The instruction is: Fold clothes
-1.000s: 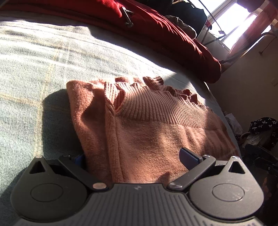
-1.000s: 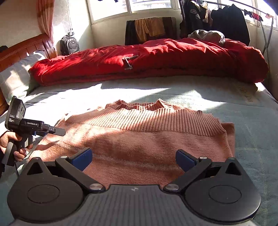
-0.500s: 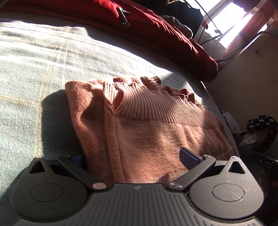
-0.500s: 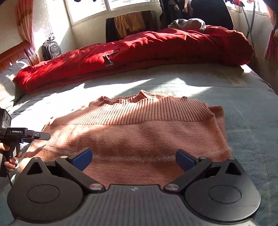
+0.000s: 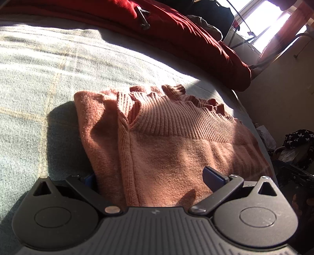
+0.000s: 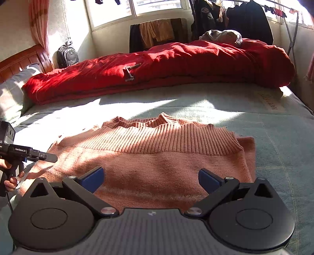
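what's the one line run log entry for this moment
phase: mid-fold | item: pink knit sweater folded on bed | left claw: open, at sweater edge | right claw: open, over sweater

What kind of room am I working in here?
Most likely a bedroom: the sweater lies on a bed with a wooden headboard, a rolled red duvet, and a clothes rack beside the window.

The right gripper [image 6: 150, 177] has drawn back and swung toward the foot of the bed, so the sweater [image 6: 157, 157] now sits further from it, with more green bedspread [image 6: 274, 127] showing on the right; the left gripper [image 6: 29, 155], beside the sweater's left edge, has slid toward the left border of the right wrist view; from the left gripper [image 5: 151, 179] itself, the sweater [image 5: 166, 141] barely shifts.
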